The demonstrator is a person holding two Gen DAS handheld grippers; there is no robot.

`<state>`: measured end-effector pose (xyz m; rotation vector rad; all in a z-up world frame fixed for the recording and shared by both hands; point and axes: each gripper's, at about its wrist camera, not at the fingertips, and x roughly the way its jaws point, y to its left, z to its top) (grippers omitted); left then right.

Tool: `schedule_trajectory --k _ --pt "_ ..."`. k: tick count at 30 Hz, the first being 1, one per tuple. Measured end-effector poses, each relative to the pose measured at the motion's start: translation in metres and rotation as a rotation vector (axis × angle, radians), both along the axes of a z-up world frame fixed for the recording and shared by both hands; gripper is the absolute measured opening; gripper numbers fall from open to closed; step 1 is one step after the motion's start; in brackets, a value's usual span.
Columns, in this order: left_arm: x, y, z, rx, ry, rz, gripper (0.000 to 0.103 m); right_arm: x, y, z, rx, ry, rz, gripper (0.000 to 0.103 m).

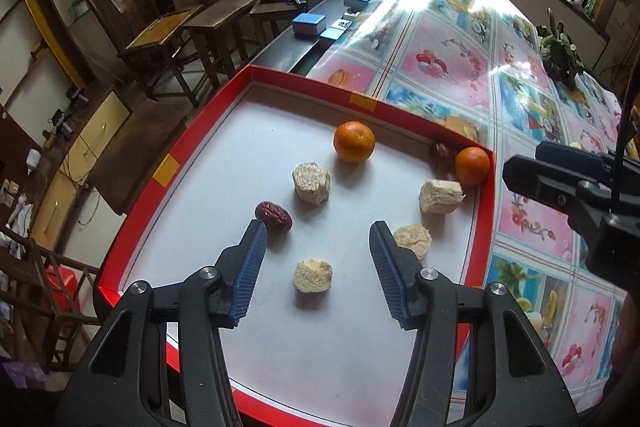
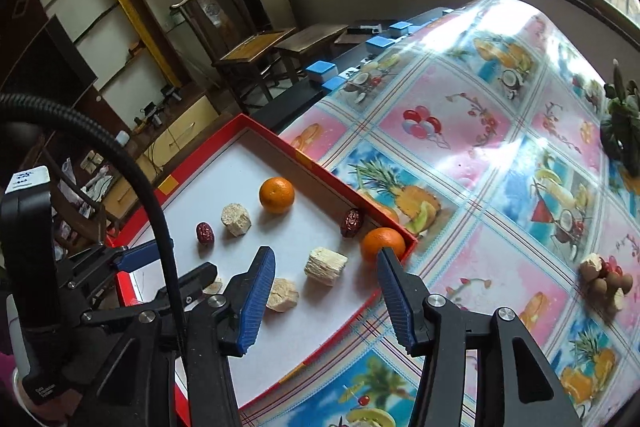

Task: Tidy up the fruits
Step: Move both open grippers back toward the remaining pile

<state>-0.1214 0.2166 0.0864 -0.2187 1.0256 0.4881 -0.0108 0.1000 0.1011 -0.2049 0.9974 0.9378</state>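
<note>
A red-rimmed tray with a white floor holds two oranges, two dark red dates and several beige chunks. My left gripper is open and empty above the tray, with one beige chunk between its fingers, lower down. My right gripper is open and empty over the tray's right part, near a beige chunk and the corner orange. The other orange and a date lie farther left.
The tray lies on a table with a fruit-print cloth. A small pile of brown fruits and chunks sits on the cloth at the right. A potted plant stands at the far right. Blue boxes and wooden stools are beyond the table.
</note>
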Motion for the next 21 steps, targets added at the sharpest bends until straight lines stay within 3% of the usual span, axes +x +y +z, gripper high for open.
schedule_trajectory --k 9,21 --pt "0.017 -0.012 0.032 0.035 -0.046 -0.034 0.054 -0.013 -0.031 0.023 0.035 -0.052 -0.067 0.051" --pt "0.035 -0.034 0.036 0.032 -0.045 -0.08 0.054 -0.02 -0.055 0.024 0.017 -0.063 -0.09 0.051"
